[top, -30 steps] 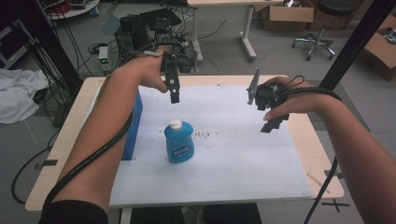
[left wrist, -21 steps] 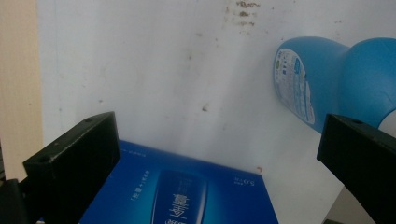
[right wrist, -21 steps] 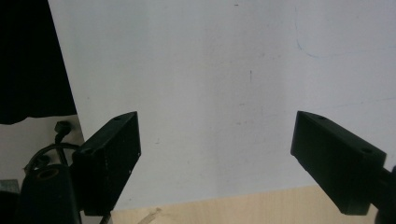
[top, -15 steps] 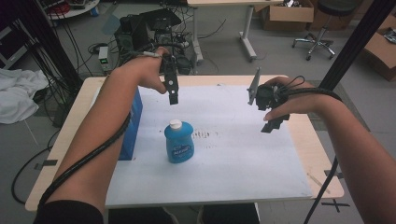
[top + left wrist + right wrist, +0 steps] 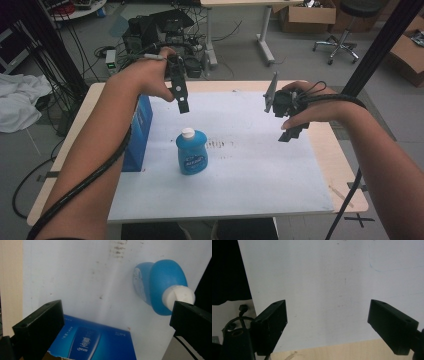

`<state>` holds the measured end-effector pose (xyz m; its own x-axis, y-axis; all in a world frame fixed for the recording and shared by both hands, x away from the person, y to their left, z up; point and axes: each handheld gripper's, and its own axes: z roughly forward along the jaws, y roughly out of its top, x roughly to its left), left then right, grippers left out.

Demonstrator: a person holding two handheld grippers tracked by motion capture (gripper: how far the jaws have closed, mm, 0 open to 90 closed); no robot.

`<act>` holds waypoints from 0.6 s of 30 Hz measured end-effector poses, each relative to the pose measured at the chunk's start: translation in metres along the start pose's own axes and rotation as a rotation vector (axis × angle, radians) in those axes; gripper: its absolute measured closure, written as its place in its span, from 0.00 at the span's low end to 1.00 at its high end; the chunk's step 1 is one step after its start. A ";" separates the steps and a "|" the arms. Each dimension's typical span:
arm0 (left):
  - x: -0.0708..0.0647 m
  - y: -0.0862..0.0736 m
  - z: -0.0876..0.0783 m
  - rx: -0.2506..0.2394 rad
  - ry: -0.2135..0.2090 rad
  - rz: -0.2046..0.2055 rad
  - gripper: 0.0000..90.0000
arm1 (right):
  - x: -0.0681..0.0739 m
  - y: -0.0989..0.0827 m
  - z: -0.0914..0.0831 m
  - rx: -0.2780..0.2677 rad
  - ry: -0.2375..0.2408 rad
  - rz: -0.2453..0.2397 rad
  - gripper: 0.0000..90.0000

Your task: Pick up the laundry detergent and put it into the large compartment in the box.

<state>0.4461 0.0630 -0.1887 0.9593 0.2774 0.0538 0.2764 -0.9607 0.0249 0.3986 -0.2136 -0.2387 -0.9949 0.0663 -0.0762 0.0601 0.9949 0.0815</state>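
Standing below left tongs (image 5: 183, 106), bottle (image 5: 191, 152)

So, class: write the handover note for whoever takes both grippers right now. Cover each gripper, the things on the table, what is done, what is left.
Left gripper: open, holding nothing, raised over the table beyond the blue bottle.
Right gripper: open, holding nothing, raised above bare white mat.
Bottle: upright on the mat, white cap on.
Blue box: at the mat's left edge beside the bottle, untouched.
Done: nothing gripped.
Left: probably the bottle first; the left gripper is nearest.
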 end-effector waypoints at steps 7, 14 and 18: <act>-0.015 -0.008 -0.005 0.002 0.006 0.002 0.00 | 0.002 0.002 0.002 0.005 -0.007 -0.010 0.18; -0.028 -0.009 -0.005 0.001 0.005 0.009 0.00 | 0.002 -0.003 0.001 -0.023 -0.007 -0.003 0.18; -0.034 -0.008 -0.006 -0.006 -0.014 0.007 0.00 | 0.002 -0.004 0.002 -0.022 -0.007 -0.003 0.18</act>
<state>0.4109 0.0612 -0.1852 0.9618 0.2707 0.0397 0.2696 -0.9625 0.0304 0.3968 -0.2173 -0.2415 -0.9945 0.0642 -0.0831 0.0554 0.9931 0.1032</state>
